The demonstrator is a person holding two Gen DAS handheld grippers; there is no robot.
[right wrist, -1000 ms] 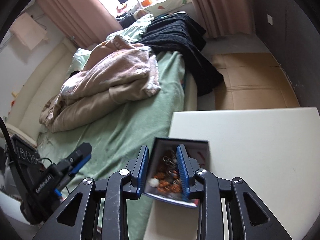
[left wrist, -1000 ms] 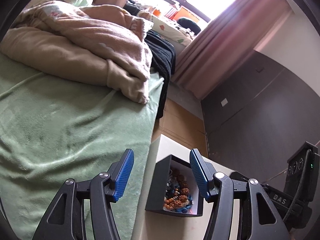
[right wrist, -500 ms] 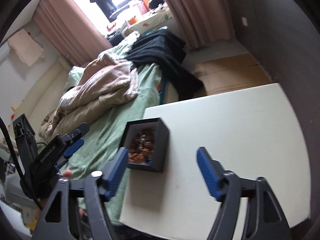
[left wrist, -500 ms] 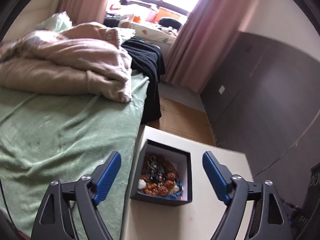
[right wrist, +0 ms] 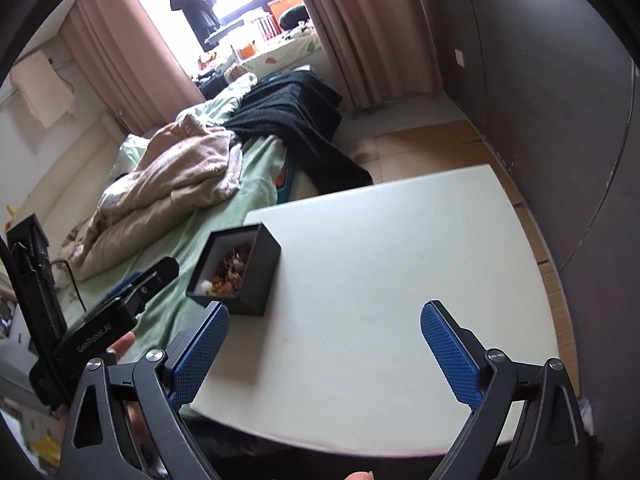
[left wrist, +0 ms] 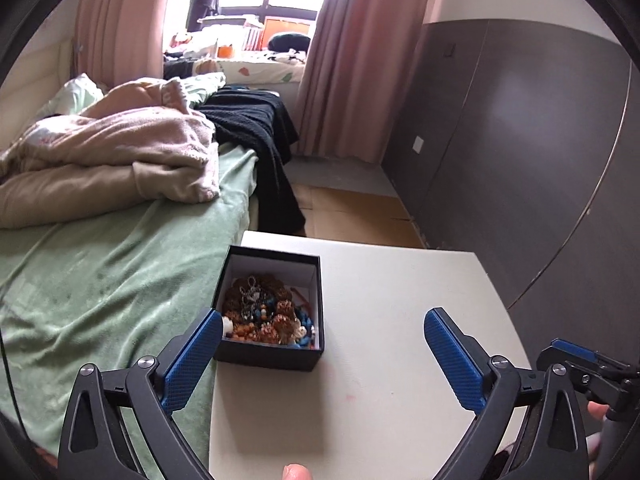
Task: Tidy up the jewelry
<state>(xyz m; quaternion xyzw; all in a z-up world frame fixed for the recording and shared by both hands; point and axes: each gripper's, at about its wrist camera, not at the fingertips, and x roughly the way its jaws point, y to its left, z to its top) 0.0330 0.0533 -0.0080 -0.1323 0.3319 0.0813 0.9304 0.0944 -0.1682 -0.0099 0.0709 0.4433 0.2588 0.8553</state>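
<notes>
**Box loaded, both claws released**

Black box sits on white table, far-left corner, just beside the bed. Jewelry heaped inside: beads, charms, tangled. Left gripper spread wide, empty, near side of box, left finger overlapping its corner in view. Right gripper also spread, empty, over bare tabletop, box to its left. Prob. box parked so contents stay together; sorting looks done or close.
</notes>
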